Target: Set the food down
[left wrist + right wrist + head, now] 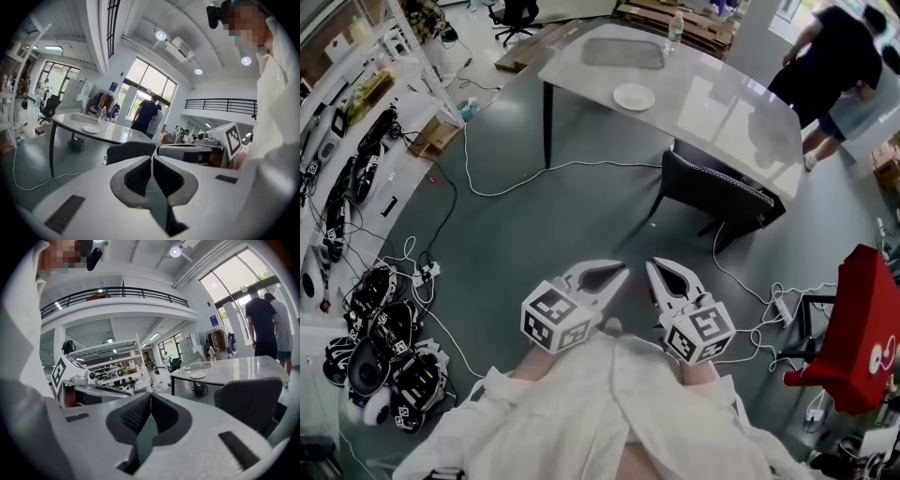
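Note:
My left gripper (622, 272) and right gripper (652, 266) are held side by side close to my body, high over the grey floor, both shut with nothing between the jaws. In the left gripper view the left gripper (152, 159) has its pads touching; in the right gripper view the right gripper (150, 397) looks the same. A white plate (634, 97) lies on the pale table (741, 112) ahead, beside a grey tray (623, 52) and a water bottle (673, 31). No food shows in any view.
A dark chair (717, 187) stands at the table's near side. Two people (839, 66) stand at the far right. A red stand (862, 328) is at the right. Shelves, headsets (384, 347) and cables (502, 183) line the left floor.

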A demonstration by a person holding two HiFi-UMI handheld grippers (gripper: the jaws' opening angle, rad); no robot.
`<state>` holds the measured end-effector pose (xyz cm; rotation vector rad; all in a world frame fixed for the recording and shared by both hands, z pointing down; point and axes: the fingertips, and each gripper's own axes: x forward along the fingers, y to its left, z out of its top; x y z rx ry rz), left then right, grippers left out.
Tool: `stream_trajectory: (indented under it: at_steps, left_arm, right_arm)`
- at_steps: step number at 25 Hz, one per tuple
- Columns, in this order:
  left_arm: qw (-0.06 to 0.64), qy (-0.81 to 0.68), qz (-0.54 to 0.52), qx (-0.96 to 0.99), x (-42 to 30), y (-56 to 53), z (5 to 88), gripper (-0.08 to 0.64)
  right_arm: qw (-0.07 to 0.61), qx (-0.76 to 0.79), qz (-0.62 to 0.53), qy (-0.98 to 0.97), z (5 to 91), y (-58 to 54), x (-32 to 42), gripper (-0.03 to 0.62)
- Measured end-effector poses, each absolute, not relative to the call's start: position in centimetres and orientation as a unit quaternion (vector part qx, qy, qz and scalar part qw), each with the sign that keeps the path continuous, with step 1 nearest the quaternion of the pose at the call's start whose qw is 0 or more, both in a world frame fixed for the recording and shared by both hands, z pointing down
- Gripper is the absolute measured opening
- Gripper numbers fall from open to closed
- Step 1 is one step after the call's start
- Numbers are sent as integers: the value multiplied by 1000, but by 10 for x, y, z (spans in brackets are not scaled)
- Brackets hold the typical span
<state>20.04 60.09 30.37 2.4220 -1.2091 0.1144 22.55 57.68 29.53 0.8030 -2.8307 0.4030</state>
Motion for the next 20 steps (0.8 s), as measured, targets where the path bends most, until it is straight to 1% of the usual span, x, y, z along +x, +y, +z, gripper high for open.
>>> stream_trajectory:
  at_steps: [10,16,20]
  left_arm:
    - [238,-458,34,856,223,596,320,28]
    - [243,-475,30,845,212,575,322,28]
    - [242,-479,37,843,196,554,327,28]
  right_arm:
    - [95,241,159,-953,314,573,242,2]
    - [100,232,156,-955,313,559,235,2]
    - [97,228,156,-956,317,534,216,2]
